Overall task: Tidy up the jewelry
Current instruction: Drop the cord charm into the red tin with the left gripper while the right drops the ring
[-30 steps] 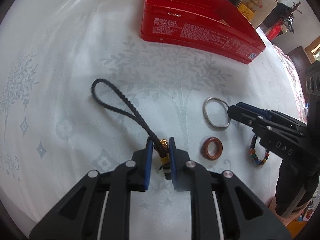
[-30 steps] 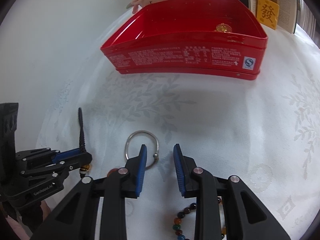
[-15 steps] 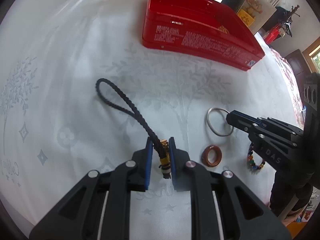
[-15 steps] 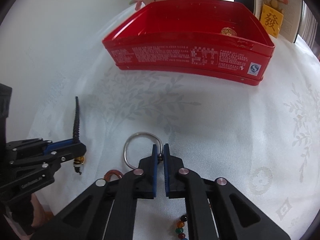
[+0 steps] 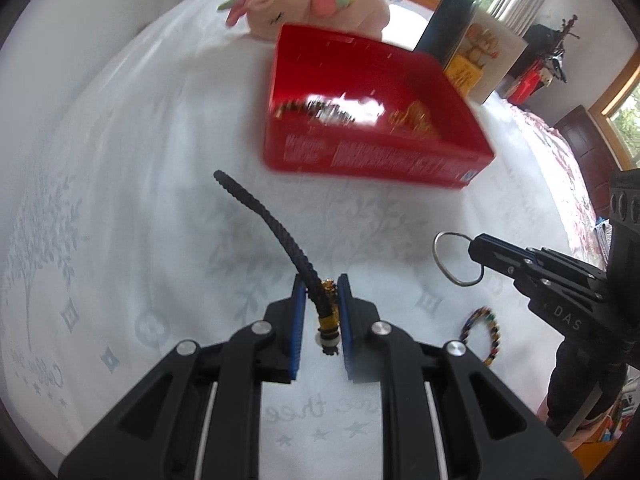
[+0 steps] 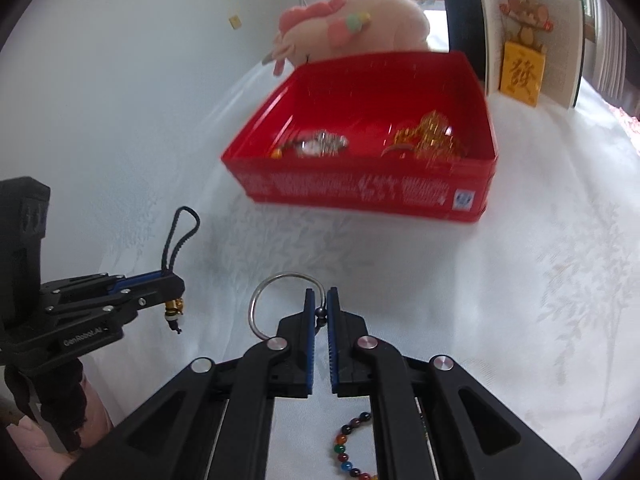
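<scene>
A: We've got both pieces clamped: left gripper (image 5: 322, 312) on the black braided cord (image 5: 264, 220), right gripper (image 6: 320, 312) on the silver ring (image 6: 280, 280), both held short of the red tin (image 6: 360, 192).

B: Gold and silver pieces already lie inside. The beaded bracelet (image 5: 482, 334) waits on the cloth.

A: Our right view shows the cord's loop; our left sees it edge-on.

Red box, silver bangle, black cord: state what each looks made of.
Red box: probably painted tin, since it has thin walls, a glossy finish and printed text. Silver bangle: likely polished metal, a thin shiny wire hoop. Black cord: braided fibre or leather, matte and ribbed, with a gold-coloured metal end.
</scene>
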A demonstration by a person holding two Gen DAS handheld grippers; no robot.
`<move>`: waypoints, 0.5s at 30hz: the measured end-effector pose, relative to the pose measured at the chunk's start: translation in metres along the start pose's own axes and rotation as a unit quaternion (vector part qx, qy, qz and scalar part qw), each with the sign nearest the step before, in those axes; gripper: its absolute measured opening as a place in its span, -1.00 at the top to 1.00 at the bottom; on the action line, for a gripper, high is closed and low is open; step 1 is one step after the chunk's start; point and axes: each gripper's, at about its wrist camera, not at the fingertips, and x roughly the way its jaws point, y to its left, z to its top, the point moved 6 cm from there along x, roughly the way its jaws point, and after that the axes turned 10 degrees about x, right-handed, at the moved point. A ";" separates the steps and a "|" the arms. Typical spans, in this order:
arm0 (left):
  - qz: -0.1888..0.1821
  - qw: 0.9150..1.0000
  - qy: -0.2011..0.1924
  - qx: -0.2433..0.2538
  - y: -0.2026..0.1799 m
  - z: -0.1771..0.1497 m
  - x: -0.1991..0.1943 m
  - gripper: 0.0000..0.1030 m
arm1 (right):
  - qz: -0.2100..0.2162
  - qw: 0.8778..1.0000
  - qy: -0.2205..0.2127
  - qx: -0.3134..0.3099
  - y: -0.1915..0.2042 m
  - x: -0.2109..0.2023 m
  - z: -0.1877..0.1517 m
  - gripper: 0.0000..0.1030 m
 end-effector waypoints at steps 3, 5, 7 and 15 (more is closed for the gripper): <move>0.000 1.000 -0.010 0.007 -0.005 0.018 -0.006 0.73 | -0.004 1.000 -0.012 0.005 -0.002 -0.008 0.015 0.90; -0.007 1.000 -0.009 0.008 -0.006 0.028 -0.004 0.73 | -0.006 1.000 -0.020 0.009 -0.002 -0.009 0.029 0.90; -0.006 1.000 -0.011 0.009 -0.007 0.043 -0.003 0.73 | -0.013 1.000 -0.026 0.011 -0.003 -0.011 0.042 0.90; -0.008 0.999 -0.032 0.018 -0.015 0.105 0.009 0.73 | -0.033 0.998 -0.037 0.026 -0.012 0.004 0.099 0.90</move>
